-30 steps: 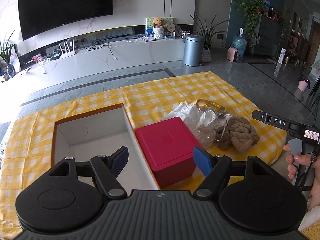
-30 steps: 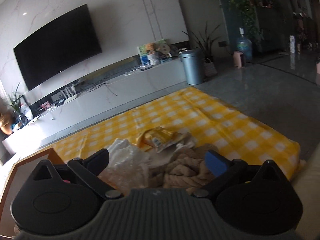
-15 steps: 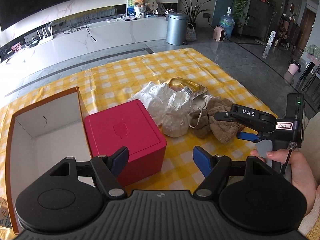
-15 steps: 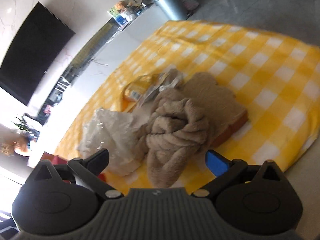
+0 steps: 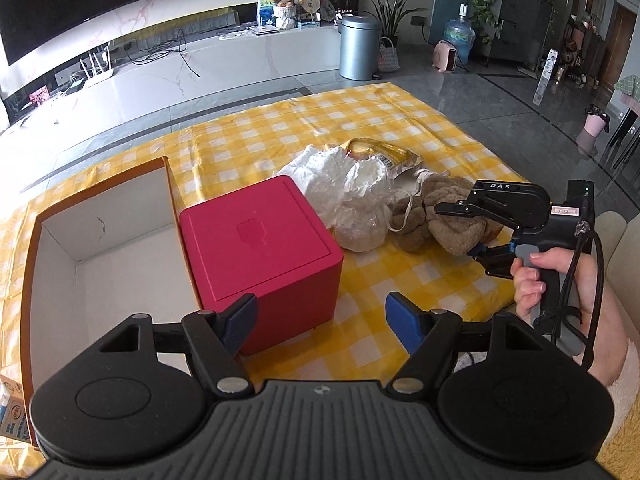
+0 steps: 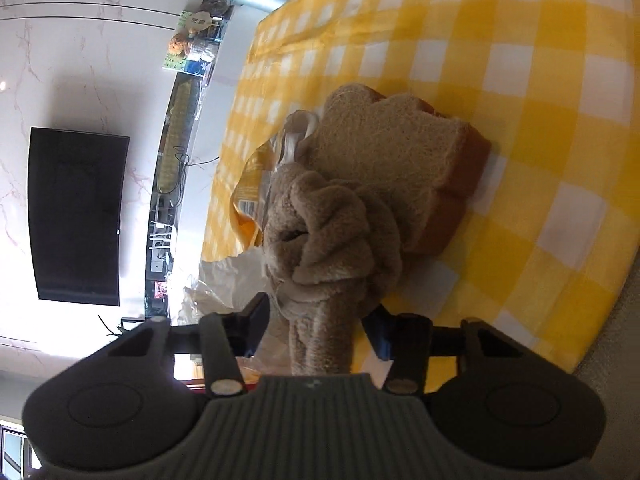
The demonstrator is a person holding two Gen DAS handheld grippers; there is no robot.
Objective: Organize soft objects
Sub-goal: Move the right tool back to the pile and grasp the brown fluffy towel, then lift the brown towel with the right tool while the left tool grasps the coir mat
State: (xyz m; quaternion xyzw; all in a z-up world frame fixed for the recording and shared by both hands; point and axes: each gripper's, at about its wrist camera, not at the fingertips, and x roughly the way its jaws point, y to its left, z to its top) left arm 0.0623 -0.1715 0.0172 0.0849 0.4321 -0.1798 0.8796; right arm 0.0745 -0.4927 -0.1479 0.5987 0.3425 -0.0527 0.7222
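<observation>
Gingham cloth point(image 5: 360, 128) in yellow and white covers the table, and the soft things lie in a heap on its right part. The right gripper point(image 6: 316, 330), rolled onto its side, has its two fingers around a twisted brown towel point(image 6: 332, 232); the blue pads sit close to the fabric on both sides, yet whether they actually pinch it cannot be told, since the towel's tail hides the inner faces. In the left wrist view the same gripper point(image 5: 476, 232) reaches into the towel point(image 5: 440, 224) from the right, one finger above and one below, held by a hand point(image 5: 536, 280).

Just beyond the towel lies a bread-slice-shaped cushion point(image 6: 400, 160), touching it and almost hidden in the left view. A crumpled clear plastic bag point(image 5: 360, 208) and a white cloth point(image 5: 316, 172) lie left of the towel, with a yellow snack packet point(image 5: 380, 152) at the far side, partly covered.

The left gripper point(image 5: 320, 320) hangs with fingers spread wide and nothing between them, over the near edge of a red lidded box point(image 5: 256, 248). An open cardboard box point(image 5: 104, 216) stands against the red one's left side, its near end cut off by the gripper body.
</observation>
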